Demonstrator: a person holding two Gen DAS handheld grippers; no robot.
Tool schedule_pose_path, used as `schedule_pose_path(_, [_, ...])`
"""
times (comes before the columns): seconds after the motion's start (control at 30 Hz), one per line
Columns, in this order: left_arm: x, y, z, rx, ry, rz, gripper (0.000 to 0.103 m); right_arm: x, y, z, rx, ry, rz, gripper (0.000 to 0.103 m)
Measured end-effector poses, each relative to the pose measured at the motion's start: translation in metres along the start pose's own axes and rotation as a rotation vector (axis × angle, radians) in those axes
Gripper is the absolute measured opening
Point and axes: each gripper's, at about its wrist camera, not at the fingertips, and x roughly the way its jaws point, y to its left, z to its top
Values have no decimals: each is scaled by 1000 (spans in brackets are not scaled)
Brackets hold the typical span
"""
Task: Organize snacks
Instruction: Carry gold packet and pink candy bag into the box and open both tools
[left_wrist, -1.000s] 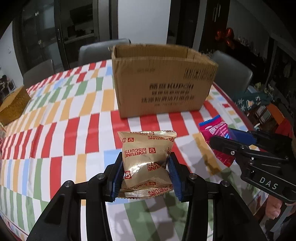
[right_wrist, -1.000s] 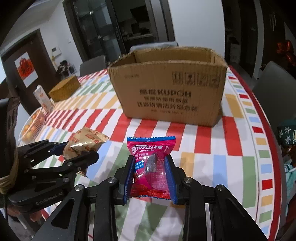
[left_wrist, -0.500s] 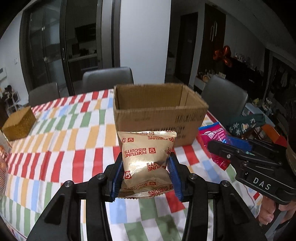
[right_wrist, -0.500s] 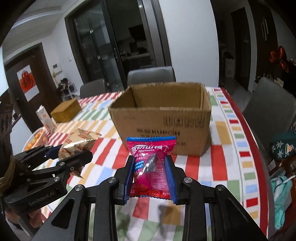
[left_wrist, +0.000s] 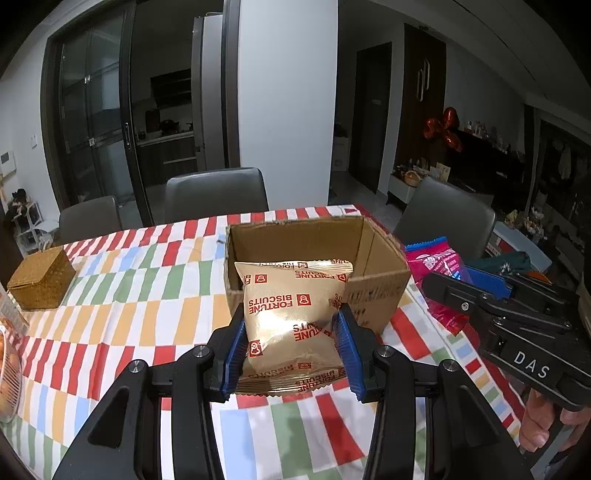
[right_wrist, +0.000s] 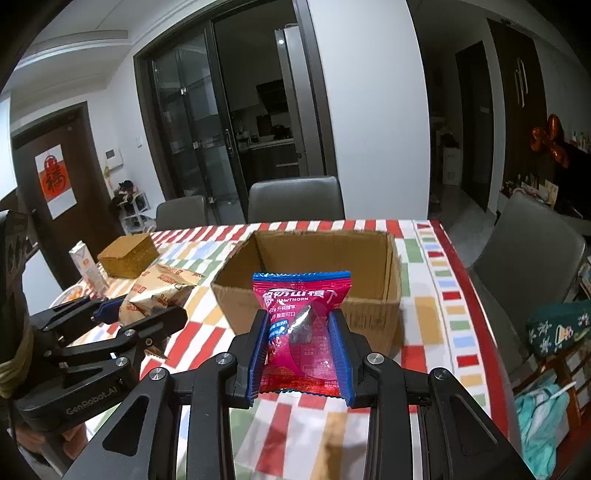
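My left gripper (left_wrist: 291, 350) is shut on a gold Fortune Biscuits packet (left_wrist: 291, 317) and holds it above the table, just in front of the open cardboard box (left_wrist: 384, 291). My right gripper (right_wrist: 301, 350) is shut on a pink hawthorn snack packet (right_wrist: 301, 328), also raised in front of the box (right_wrist: 369, 317). The box's inside looks empty as far as I can see. Each gripper shows in the other's view: the right gripper (left_wrist: 469, 291) to the right, the left gripper (right_wrist: 136, 317) to the left.
The table has a striped colourful cloth (left_wrist: 129, 317). A woven brown box (left_wrist: 40, 278) stands at the far left, with a small carton (right_wrist: 86, 267) near it. Grey chairs (left_wrist: 216, 195) ring the table. A bowl edge (left_wrist: 7, 380) is at the left.
Both grippers have risen with their packets, so I now look down into the open box from above its front wall.
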Motion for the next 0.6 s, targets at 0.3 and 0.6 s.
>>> schedule_pose_path(0.3, [12, 1, 36, -7, -16, -13, 45, 10, -11, 31, 3, -26, -18, 34])
schedule_pose_path(0.6, [31, 3, 70, 11, -9, -1, 45, 27, -22, 61, -7, -29, -31, 34])
